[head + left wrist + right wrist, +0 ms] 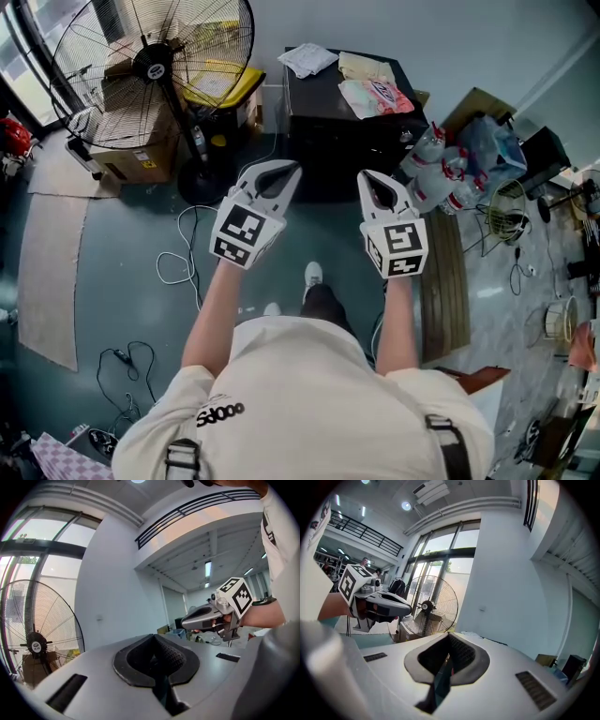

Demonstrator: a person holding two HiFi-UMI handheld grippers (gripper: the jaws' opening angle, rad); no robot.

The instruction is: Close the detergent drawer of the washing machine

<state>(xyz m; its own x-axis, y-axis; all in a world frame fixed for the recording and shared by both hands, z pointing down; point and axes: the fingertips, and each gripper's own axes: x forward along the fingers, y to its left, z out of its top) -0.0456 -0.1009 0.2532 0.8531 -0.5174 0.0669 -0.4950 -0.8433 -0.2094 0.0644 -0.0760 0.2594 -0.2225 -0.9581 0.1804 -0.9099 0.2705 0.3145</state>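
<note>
No detergent drawer shows in any view. A black box-shaped unit (349,127) stands ahead by the wall, with cloths and a packet (375,94) on its top; only its top and a little of its front show. I hold both grippers level in the air in front of my body, short of that unit. My left gripper (281,171) (157,660) has its jaws together with nothing in them. So does my right gripper (372,180) (449,656). Each one appears in the other's view: the right gripper (206,617) and the left gripper (380,604).
A large pedestal fan (155,66) (429,609) stands at the far left beside a cardboard box (141,150). Loose cables (178,267) lie on the teal floor. Water bottles (436,173), bags and a wooden board (445,291) crowd the right side.
</note>
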